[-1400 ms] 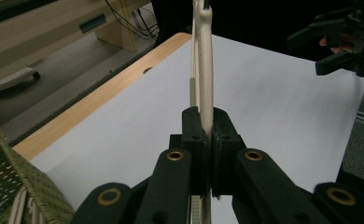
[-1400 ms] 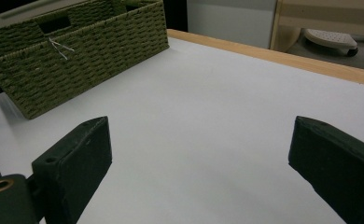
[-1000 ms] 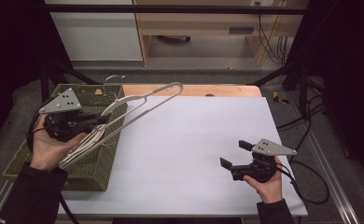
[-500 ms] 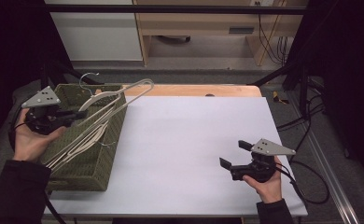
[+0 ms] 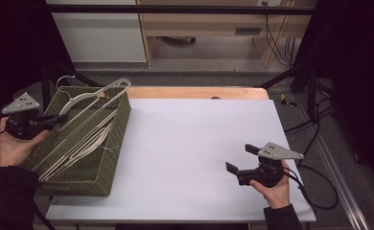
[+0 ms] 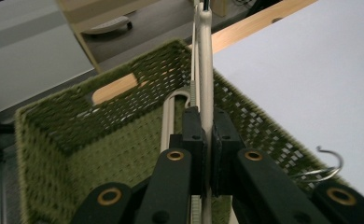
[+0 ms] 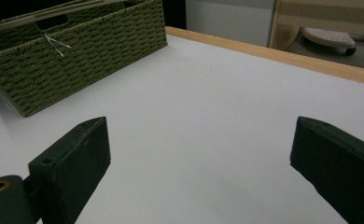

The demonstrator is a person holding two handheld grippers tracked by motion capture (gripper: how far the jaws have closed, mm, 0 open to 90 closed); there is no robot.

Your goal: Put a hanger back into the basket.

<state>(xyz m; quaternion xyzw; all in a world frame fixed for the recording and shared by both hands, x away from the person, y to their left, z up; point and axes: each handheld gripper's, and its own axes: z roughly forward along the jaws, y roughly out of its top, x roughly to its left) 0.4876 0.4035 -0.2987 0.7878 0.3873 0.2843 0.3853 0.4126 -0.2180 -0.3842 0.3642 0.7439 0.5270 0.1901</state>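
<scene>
White table (image 5: 194, 143): 1 basket (image 5: 103, 167), 2 grippers

This is a lab or recording workspace rather than a home; the white-topped counter with a pale wooden edge (image 5: 199, 143) stands inside a frame of black metal bars (image 5: 175, 8) with dark curtains on both sides; loose black cables (image 5: 276, 33) hang and trail over the grey floor (image 5: 199, 79) behind it; a plain light-wood bench (image 5: 199, 21) and a white cabinet panel (image 5: 96, 31) stand at the back; a woven green rectangular basket (image 5: 111, 158) is a prop on the counter's left edge.
</scene>
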